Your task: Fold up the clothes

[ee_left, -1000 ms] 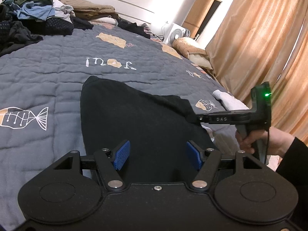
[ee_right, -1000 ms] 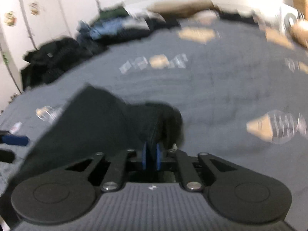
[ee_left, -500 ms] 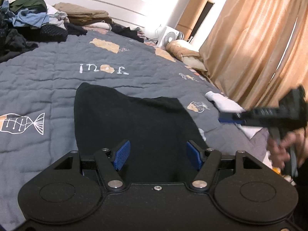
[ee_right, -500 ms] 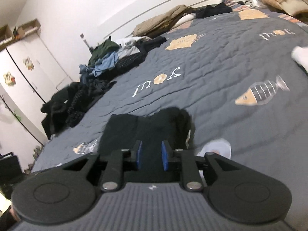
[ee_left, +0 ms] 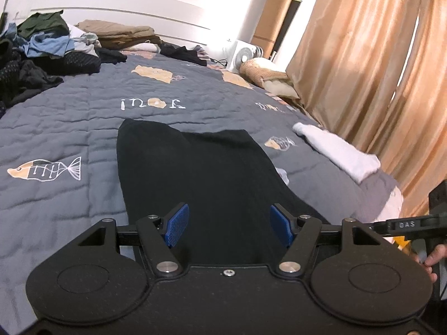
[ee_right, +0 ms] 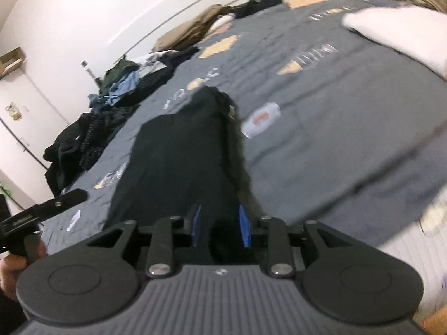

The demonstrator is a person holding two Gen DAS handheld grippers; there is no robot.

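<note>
A black garment (ee_left: 201, 167) lies flat and lengthwise on the grey quilted bed (ee_left: 69, 128), running away from me. My left gripper (ee_left: 229, 223) hovers over its near end, jaws wide and open, nothing between the pads. In the blurred right wrist view the same garment (ee_right: 181, 153) stretches ahead of my right gripper (ee_right: 219, 224). That gripper's jaws are opening, and dark cloth shows behind the gap with no pad pressing on it. From the left wrist view, the right gripper (ee_left: 408, 224) sits at the right edge, held by a hand (ee_left: 431, 254).
A folded white cloth (ee_left: 335, 148) lies near the bed's right side by the tan curtains (ee_left: 377, 69). A heap of unfolded clothes (ee_left: 47, 47) fills the far left by the headboard. A white fan (ee_left: 244, 55) and cushions stand at the far right corner.
The right gripper let go of the black garment's folded part, widened its jaws and drew back toward the bed's near right edge. The garment now lies flat. The left gripper shifted slightly.
</note>
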